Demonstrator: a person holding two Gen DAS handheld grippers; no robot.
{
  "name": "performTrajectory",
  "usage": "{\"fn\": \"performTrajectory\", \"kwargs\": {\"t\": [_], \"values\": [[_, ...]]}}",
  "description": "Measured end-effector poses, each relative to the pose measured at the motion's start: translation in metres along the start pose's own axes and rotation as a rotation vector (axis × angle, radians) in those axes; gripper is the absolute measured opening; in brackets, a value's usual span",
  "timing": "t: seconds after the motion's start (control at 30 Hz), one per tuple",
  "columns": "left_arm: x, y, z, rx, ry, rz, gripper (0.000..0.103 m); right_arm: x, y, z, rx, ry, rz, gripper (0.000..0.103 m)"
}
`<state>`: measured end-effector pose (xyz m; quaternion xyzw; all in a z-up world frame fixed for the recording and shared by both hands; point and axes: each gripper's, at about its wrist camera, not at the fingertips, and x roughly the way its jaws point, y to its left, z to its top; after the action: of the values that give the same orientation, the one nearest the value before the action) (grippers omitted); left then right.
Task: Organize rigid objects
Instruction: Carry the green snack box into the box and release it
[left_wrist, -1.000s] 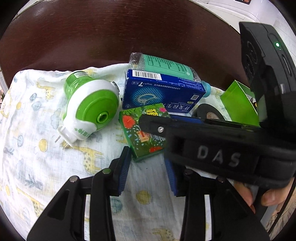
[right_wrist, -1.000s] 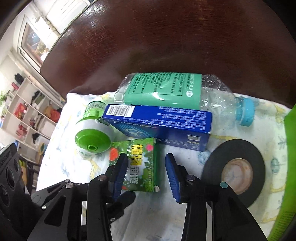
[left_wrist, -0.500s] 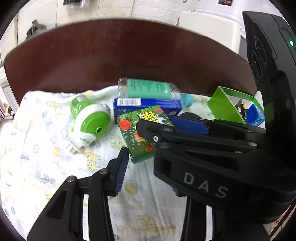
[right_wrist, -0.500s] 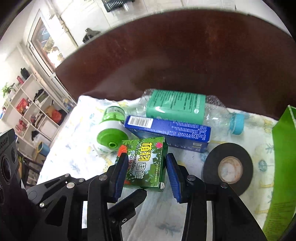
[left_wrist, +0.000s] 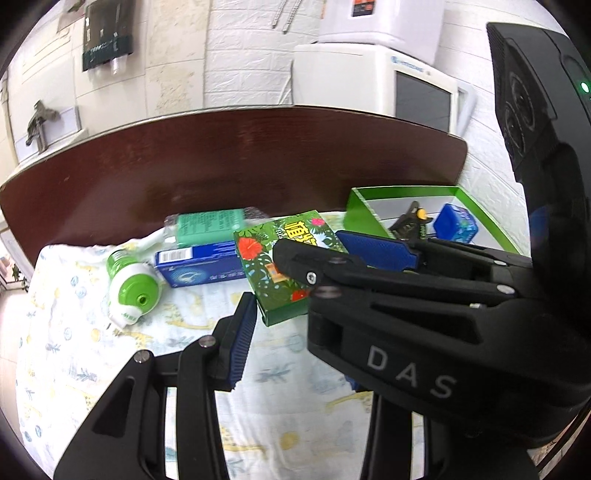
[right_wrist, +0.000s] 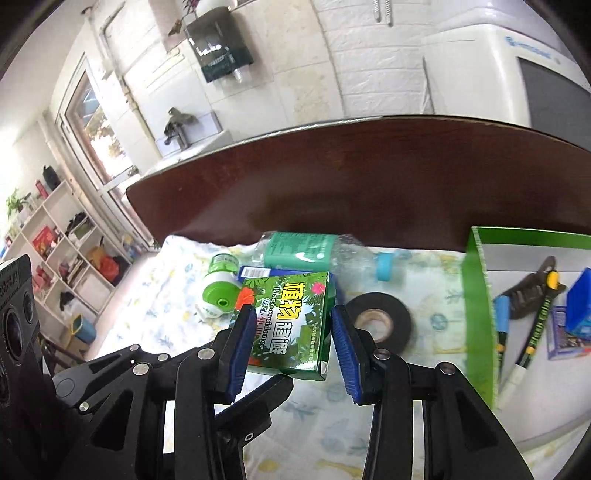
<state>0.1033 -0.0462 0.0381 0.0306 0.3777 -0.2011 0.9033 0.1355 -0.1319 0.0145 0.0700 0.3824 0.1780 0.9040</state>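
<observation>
Box (right_wrist: 291, 325) now lifted off cloth (right_wrist: 155, 317), R gripper (right_wrist: 291, 334).

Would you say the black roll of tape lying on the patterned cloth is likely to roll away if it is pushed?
Probably not: the black roll of tape lies flat on the patterned cloth, so it should slide. The soft cloth may bunch beneath it. Stood on edge, it would likely roll.

Two black two-finger grippers with blue pads are showing: the left gripper (left_wrist: 291, 321) and the right gripper (right_wrist: 291, 339). One green floral-printed cardboard box (right_wrist: 291, 325), one blue rectangular carton (left_wrist: 199, 264), one clear plastic bottle with a teal label (right_wrist: 306, 251), one green-and-white plug-in device (left_wrist: 133, 291) and one black tape roll (right_wrist: 380, 317) are lying on one printed cloth (left_wrist: 74, 350). One green open-topped tray (right_wrist: 480, 314) is sitting beside them.
</observation>
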Motion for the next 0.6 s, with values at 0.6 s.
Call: {"fn": "performTrajectory", "kwargs": {"t": [0.6], "values": [[0.038,-0.128,0.041,0.197,0.008,-0.122,0.04,-0.091,-0.115,-0.013,0.188,-0.153,-0.104,0.044]]}}
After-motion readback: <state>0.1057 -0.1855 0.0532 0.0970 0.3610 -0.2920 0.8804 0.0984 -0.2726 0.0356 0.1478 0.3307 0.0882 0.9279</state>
